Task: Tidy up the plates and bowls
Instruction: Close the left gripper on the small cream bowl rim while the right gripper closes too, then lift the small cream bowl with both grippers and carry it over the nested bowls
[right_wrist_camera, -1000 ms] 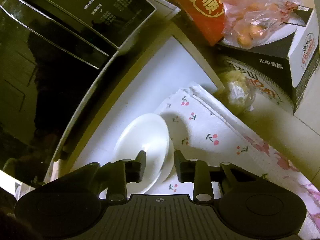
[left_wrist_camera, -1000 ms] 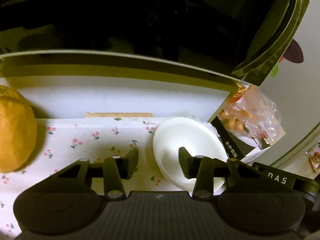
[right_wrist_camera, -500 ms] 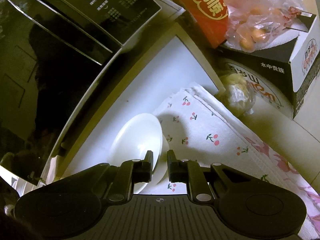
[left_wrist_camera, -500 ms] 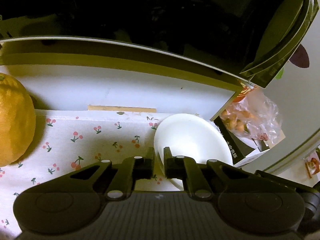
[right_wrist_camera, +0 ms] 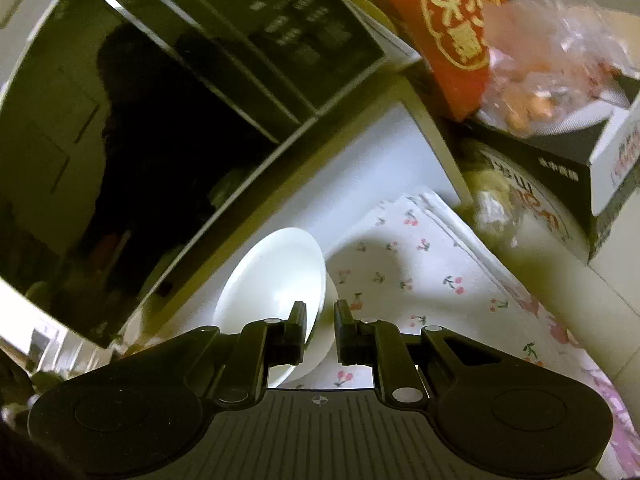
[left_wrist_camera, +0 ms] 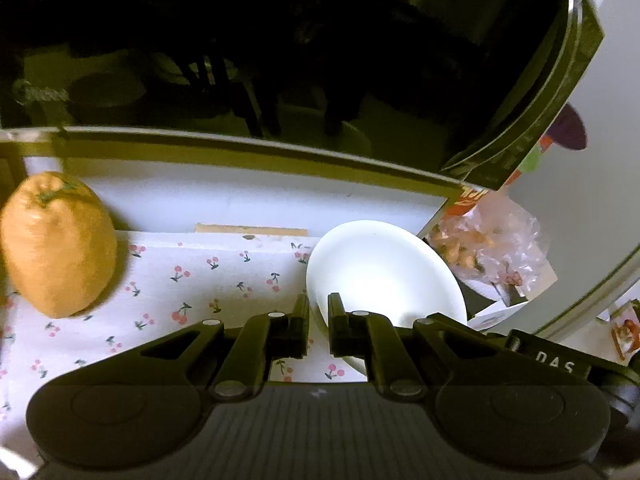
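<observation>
An orange [left_wrist_camera: 56, 244] sits at the cloth's [left_wrist_camera: 192, 280] left edge. Your left gripper [left_wrist_camera: 318, 312] is clamped on the near-left rim of the bowl [left_wrist_camera: 384, 268] at the cloth's back right corner; your right gripper [right_wrist_camera: 320, 320] pinches the opposite rim.

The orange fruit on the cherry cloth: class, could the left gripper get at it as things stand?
Probably not at once. The cloth between the left gripper and the orange fruit lies bare, but the jaws are shut on the white bowl.
</observation>
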`<state>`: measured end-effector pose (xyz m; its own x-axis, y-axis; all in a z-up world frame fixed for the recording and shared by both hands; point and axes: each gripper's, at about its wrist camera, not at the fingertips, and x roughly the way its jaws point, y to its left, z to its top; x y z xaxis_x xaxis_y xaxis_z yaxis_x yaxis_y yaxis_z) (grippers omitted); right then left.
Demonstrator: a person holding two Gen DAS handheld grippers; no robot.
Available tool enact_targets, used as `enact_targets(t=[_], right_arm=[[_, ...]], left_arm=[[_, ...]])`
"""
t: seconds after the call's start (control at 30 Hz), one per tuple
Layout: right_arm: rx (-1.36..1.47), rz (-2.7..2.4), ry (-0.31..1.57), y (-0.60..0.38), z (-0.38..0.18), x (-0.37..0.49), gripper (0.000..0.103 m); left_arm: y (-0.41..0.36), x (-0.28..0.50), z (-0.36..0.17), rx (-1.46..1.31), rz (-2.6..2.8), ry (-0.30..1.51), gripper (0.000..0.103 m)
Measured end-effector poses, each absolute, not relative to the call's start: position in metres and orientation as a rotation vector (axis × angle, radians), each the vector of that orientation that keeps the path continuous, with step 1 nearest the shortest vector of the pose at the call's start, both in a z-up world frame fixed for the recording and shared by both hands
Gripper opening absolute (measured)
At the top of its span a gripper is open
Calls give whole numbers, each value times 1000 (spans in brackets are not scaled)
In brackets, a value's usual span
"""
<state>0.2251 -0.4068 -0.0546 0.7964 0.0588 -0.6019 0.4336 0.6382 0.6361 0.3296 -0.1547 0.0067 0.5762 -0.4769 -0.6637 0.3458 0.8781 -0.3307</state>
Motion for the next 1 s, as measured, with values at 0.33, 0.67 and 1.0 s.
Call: enact_targets(t=[0.33,0.67,1.0], right_arm=[[833,-187,657,-373,-25,209,15],[768,-137,690,-331,14,184,16],[709,-78,728,-281,29,168,16]], left_arm=[[-124,292,31,-214,-441,815,8],[-81,249,50,-280,-406,801,8],[-35,209,59,-317,-364,778,8]])
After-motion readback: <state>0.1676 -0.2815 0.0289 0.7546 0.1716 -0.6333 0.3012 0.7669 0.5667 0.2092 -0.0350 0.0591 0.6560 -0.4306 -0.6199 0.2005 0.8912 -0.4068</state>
